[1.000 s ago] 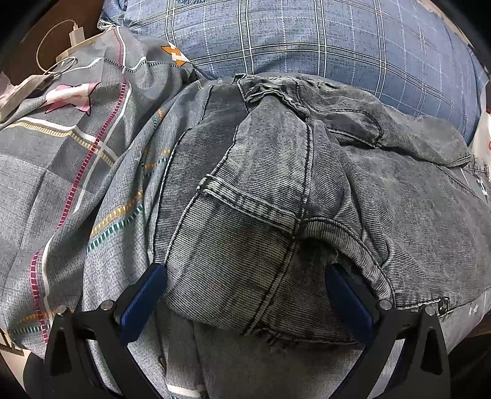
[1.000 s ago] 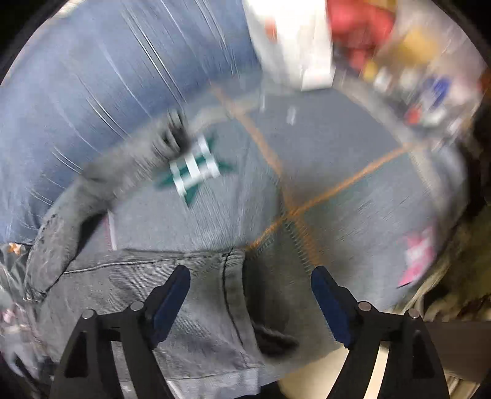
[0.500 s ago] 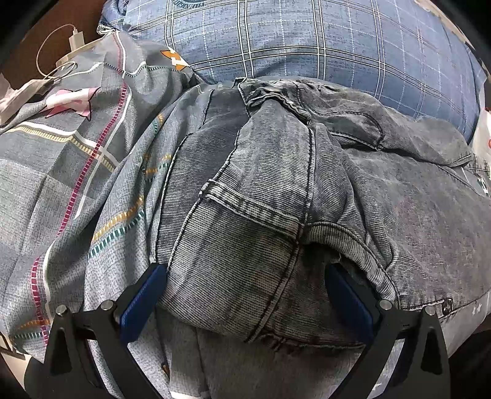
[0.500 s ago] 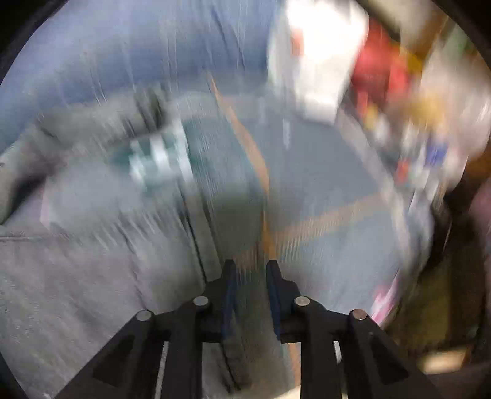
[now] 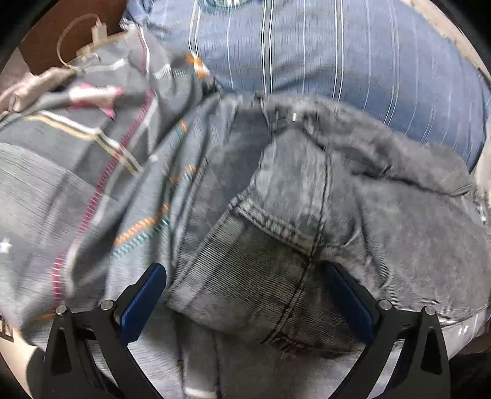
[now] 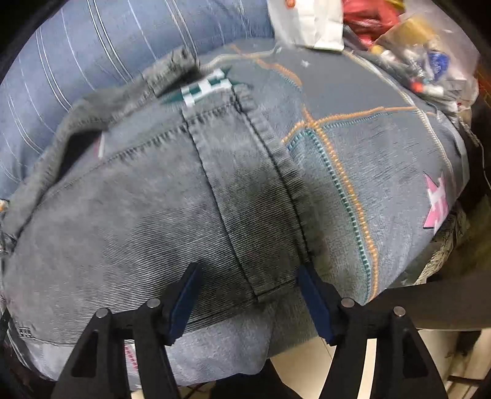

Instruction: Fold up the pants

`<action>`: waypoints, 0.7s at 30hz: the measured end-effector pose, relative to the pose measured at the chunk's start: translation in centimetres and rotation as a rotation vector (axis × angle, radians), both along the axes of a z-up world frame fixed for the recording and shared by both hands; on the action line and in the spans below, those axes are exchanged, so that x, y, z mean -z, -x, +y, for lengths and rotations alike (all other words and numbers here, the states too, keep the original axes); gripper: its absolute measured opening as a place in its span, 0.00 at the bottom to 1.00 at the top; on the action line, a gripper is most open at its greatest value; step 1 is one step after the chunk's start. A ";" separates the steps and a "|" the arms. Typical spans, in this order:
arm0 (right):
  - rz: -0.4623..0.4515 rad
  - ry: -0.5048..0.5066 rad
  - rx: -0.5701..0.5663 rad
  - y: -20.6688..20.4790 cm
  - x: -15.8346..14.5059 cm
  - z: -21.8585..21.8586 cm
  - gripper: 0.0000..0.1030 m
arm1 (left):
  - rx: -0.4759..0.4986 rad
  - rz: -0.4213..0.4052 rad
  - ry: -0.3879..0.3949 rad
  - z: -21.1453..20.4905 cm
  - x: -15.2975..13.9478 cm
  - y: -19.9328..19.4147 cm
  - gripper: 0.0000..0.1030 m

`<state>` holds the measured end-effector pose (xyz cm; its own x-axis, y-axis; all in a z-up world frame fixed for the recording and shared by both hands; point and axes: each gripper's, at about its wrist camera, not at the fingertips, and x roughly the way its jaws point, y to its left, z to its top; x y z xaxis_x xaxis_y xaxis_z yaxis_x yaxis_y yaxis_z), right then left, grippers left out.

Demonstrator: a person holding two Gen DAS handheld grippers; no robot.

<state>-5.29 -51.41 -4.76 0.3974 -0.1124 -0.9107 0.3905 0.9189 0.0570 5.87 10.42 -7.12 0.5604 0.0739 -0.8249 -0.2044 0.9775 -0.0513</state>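
Observation:
Grey washed denim pants [image 5: 307, 221] lie bunched on a patterned grey bedsheet [image 5: 76, 190]. In the left wrist view my left gripper [image 5: 245, 300] is open, its blue pads on either side of a folded leg hem. In the right wrist view the pants [image 6: 138, 214] spread flat with a folded leg strip [image 6: 245, 184] running toward me. My right gripper [image 6: 250, 307] is open, its pads on either side of the near end of that strip.
A blue plaid pillow [image 5: 337, 52] lies behind the pants. A white charger cable [image 5: 79, 46] sits at far left. A white bag [image 6: 307, 21] and a clear bag of small items [image 6: 423, 61] lie at the bed's far right. The bed edge and floor [image 6: 368, 368] are near my right gripper.
My right gripper, shut half a second ago, has opened, and the folded leg strip now lies flat between its pads. My left gripper stays open and has shifted slightly.

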 end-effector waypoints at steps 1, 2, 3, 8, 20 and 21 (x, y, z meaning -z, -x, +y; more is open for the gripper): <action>-0.045 0.009 0.010 0.4 -1.6 0.4 0.67 | -0.006 -0.022 -0.009 0.0 -0.7 0.5 1.00; -0.085 0.013 0.011 0.7 -2.9 0.8 0.67 | -0.011 -0.033 -0.009 0.0 -1.3 0.7 1.00; -0.153 0.003 -0.001 1.1 -4.7 1.8 0.68 | -0.007 -0.041 0.000 -0.1 -1.8 1.0 1.00; -0.333 -0.080 -0.119 2.0 -7.3 7.6 0.75 | 0.014 -0.076 -0.036 -0.4 -3.7 2.1 1.00; -0.218 -0.184 -0.388 -3.0 -3.4 14.4 0.75 | 0.030 -0.054 0.068 1.2 -5.3 -2.0 1.00; -0.216 -0.175 -0.377 -3.8 -4.2 13.4 0.75 | 0.033 -0.046 0.092 1.5 -5.4 -3.0 1.00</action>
